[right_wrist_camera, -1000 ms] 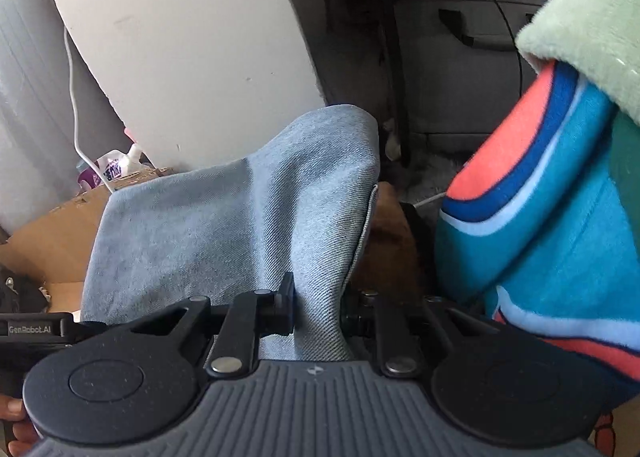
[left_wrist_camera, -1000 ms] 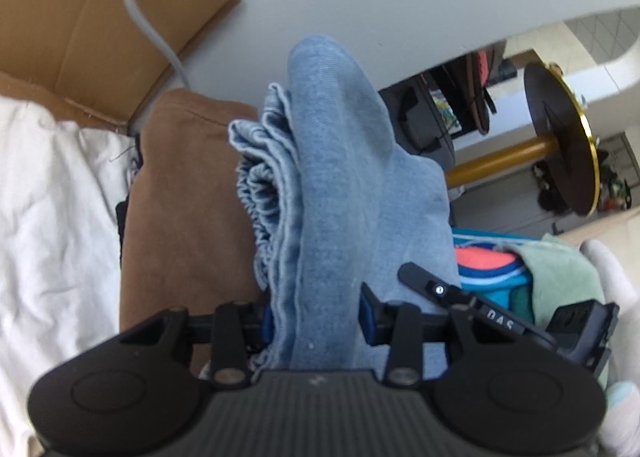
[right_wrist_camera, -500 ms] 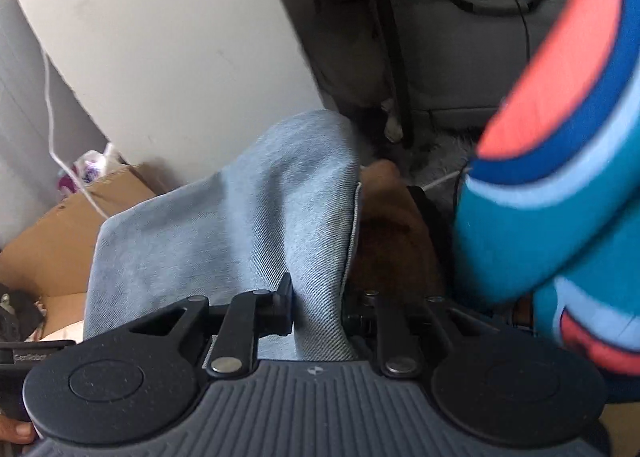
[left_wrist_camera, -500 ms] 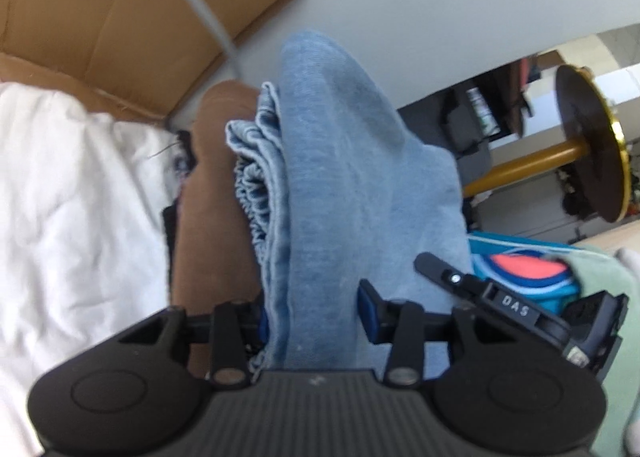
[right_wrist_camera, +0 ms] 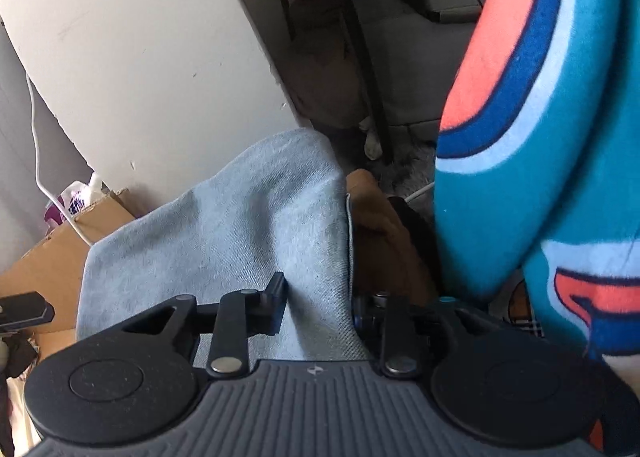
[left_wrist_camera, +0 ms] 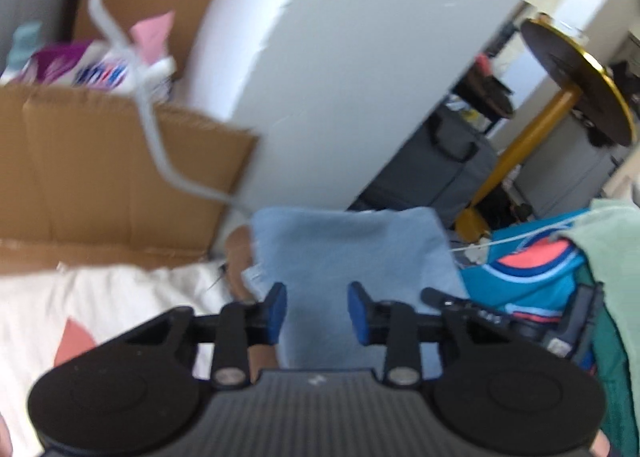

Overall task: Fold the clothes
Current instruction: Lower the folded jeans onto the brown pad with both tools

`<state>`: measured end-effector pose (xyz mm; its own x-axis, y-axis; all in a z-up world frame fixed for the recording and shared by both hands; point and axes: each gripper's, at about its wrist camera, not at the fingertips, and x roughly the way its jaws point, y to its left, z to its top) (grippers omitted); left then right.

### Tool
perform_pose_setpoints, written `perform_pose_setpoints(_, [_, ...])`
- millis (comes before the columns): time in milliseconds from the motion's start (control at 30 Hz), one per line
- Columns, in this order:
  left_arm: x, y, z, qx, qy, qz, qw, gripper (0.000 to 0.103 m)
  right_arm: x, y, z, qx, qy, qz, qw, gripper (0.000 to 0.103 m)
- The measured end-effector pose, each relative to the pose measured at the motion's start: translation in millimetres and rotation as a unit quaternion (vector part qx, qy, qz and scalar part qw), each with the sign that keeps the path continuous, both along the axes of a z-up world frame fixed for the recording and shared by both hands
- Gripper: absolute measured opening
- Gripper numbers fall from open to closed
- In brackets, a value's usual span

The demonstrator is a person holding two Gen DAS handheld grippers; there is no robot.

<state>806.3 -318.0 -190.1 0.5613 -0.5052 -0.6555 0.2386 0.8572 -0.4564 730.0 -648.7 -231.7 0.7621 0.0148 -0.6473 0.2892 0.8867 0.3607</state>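
Box: creased brown corrugated cardboard box [left_wrist_camera: 112,177], far left.
Denim: soft pale-blue woven denim garment [left_wrist_camera: 360,253], folded flat over a brown cloth [right_wrist_camera: 380,225].
Left gripper [left_wrist_camera: 317,313]: jaws just narrowed – blue pads clear of denim.
Right gripper [right_wrist_camera: 320,303]: jaws just widened – denim fold between them, grip unclear.
Fleece: plush teal-orange striped fleece [right_wrist_camera: 540,137], far right.

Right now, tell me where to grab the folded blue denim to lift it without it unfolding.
Pinch the denim at its near right edge, coming from the near side: the stitched edge lies raised over the brown garment there, so one pinch probably catches every layer.
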Motion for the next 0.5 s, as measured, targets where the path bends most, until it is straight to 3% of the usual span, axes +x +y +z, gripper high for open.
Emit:
perform_pose_setpoints(67, [-1,-13,4,0.007,-0.014,-0.017,0.9997,0.034,0,0,1,-0.003,-0.005,-0.001,1.000,0.035])
perform_pose_setpoints(200, [14,-44,-24,0.066,-0.004,-0.047,0.9968,0.029,-6,-1,5,-0.017,-0.019,-0.012,1.000,0.040])
perform_pose_setpoints(333, [29,-43,-39,0.063,0.004,-0.025,0.9977,0.020,-15,4,21,-0.072,-0.030,-0.021,0.997,0.040])
perform_pose_setpoints(367, [32,-42,-42,0.065,0.005,-0.020,0.9977,0.013,-18,7,26,-0.086,-0.042,-0.020,0.995,0.040])
perform_pose_setpoints(433, [38,-41,-45,0.064,0.003,-0.016,0.9978,0.011,-22,12,34,-0.098,-0.069,-0.008,0.993,0.040])
perform_pose_setpoints(500, [43,-40,-47,0.064,-0.004,-0.014,0.9979,0.011,-13,21,32,-0.115,-0.067,0.023,0.991,0.040])
